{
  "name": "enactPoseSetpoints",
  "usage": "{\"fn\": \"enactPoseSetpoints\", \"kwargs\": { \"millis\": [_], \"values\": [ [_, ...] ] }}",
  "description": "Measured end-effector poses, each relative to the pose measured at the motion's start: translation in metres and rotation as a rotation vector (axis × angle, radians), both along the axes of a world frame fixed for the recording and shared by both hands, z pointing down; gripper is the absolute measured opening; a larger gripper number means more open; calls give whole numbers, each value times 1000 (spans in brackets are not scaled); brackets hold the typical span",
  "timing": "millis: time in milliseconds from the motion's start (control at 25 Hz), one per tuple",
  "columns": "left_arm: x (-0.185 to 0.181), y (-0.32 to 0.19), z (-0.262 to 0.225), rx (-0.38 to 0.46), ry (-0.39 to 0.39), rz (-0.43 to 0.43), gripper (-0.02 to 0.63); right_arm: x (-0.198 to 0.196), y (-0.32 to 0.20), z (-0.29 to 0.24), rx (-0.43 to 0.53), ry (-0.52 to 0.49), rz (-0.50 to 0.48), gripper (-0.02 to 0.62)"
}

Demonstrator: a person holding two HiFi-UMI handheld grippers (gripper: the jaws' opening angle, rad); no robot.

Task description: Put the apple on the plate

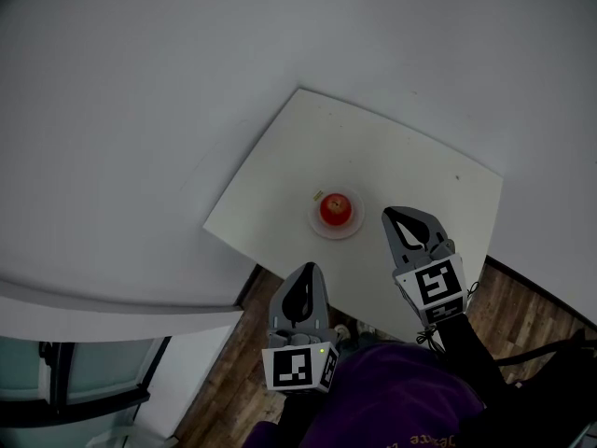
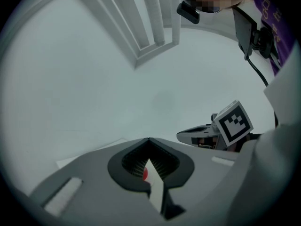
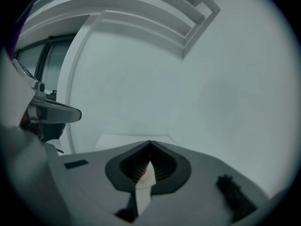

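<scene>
Two handheld grippers are seen nearest the camera in the head view, above a purple garment (image 1: 392, 399) at the bottom edge. The left gripper (image 1: 309, 267) is held over the wooden floor (image 1: 233, 390), just short of the white table's (image 1: 392, 147) near edge, with its marker cube (image 1: 300, 366) facing up. The right gripper (image 1: 386, 213) is held further forward, over the table top, its own marker cube (image 1: 432, 284) tilted beside a dark sleeve (image 1: 476, 353).

Both sets of jaws are clenched: in each gripper view the tips are seen pressed together at a point, and nothing is gripped between them. Only a diamond-shaped gap is left behind the tips, through which a strip of table and a sliver of red are visible.

Just beyond the right gripper's tips, and slightly to their left, a small round plate (image 1: 322, 227) is set near the middle of the table. The red apple (image 1: 336, 208) is already resting on this plate, apart from both grippers. A tiny pale item at the plate's far-left rim is too small to be identified.

Beyond the table, a plain pale wall (image 1: 187, 63) is seen.
</scene>
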State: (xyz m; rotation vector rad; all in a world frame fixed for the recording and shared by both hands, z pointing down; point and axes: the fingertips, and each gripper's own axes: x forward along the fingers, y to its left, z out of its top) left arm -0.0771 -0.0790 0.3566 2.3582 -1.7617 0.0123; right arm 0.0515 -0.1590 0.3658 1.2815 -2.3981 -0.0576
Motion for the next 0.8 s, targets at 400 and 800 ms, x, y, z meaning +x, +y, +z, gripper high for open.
{"fn": "enactPoseSetpoints", "kwargs": {
  "millis": [400,800],
  "values": [
    [2,5,-4,9,-6,0,6,-3,5,-1,5,-18,-21,9],
    [2,5,-2,1,-3,-6,6,-6,5,2,-3,-11,-46,9]
  ]
}}
